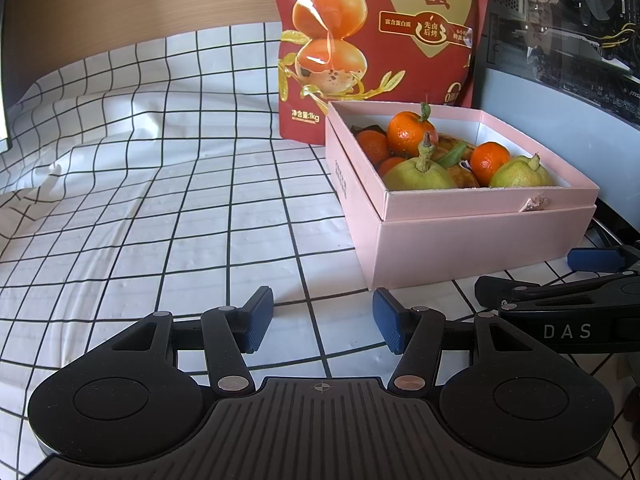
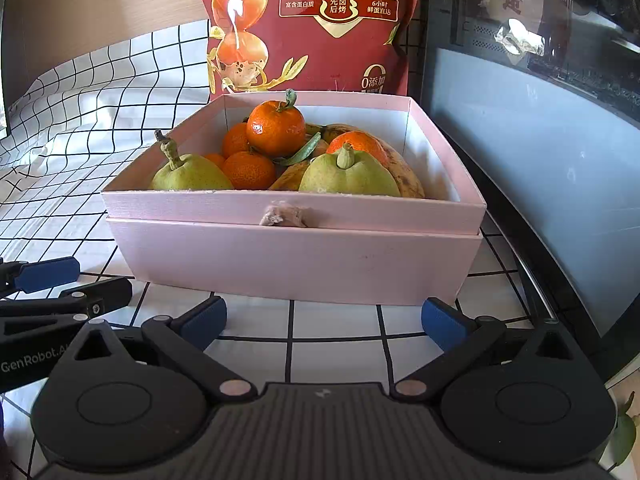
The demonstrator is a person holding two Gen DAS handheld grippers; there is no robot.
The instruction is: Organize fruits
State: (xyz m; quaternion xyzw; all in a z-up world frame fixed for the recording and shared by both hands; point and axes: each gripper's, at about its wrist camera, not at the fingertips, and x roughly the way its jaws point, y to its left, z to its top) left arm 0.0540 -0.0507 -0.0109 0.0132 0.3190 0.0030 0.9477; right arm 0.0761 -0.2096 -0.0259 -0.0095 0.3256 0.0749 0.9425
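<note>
Checked cloth covers the counter [image 2: 336,344]. Both hand-held grippers, right [image 2: 324,320] and left [image 1: 322,320], hang empty, jaws apart, just before the box [image 2: 296,264]. Inside it, the top tangerine [image 2: 275,129] perches on the pile; a careless reach could tumble it.

A lived-in home corner, by the look of it — a table under a wrinkled white grid-checked cloth [image 1: 160,200], a wood-grain wall [image 1: 100,0] behind, a big red snack bag [image 2: 312,24] standing upright, and a glass-sided computer case [image 1: 568,20] alongside — domestic clutter, nothing industrial.
</note>
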